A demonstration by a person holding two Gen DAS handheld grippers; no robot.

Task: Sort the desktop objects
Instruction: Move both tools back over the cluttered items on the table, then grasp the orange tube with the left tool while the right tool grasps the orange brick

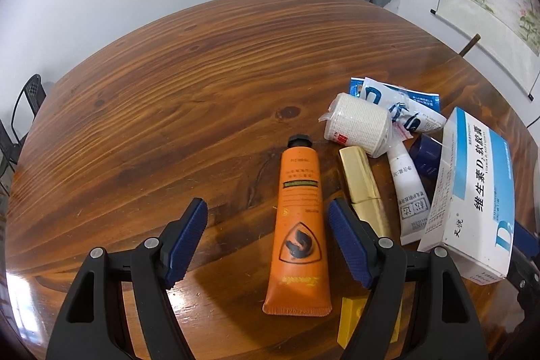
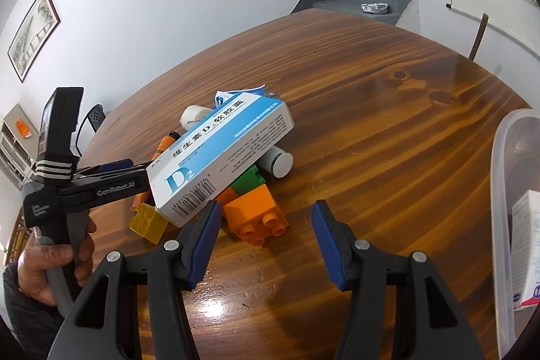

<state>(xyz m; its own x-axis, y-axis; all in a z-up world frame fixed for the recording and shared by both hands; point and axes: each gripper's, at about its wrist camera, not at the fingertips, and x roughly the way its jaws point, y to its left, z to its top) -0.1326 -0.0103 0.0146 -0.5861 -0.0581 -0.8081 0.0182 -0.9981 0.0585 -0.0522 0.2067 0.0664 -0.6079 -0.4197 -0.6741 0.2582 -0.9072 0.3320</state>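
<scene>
An orange cream tube (image 1: 298,225) lies on the wooden table (image 1: 152,90), cap pointing away, between the fingers of my left gripper (image 1: 266,203), which is open. The tube is nearer the right finger and no pad presses it. Beside it lie a gold case (image 1: 362,188), a white tube (image 1: 408,191), a gauze roll (image 1: 357,123) and a blue-and-white medicine box (image 1: 472,191). My right gripper (image 2: 266,203) is open and holds nothing. Just ahead of its left finger sit an orange brick (image 2: 256,215) and the medicine box (image 2: 222,154) leaning on the pile.
A clear plastic bin (image 2: 506,191) at the right holds a white box (image 2: 526,252). A green brick (image 2: 249,181), a yellow brick (image 2: 148,221) and a white bottle (image 2: 278,161) sit in the pile. A hand (image 2: 57,262) grips the left tool. Blue sachets (image 1: 398,100) lie behind the gauze.
</scene>
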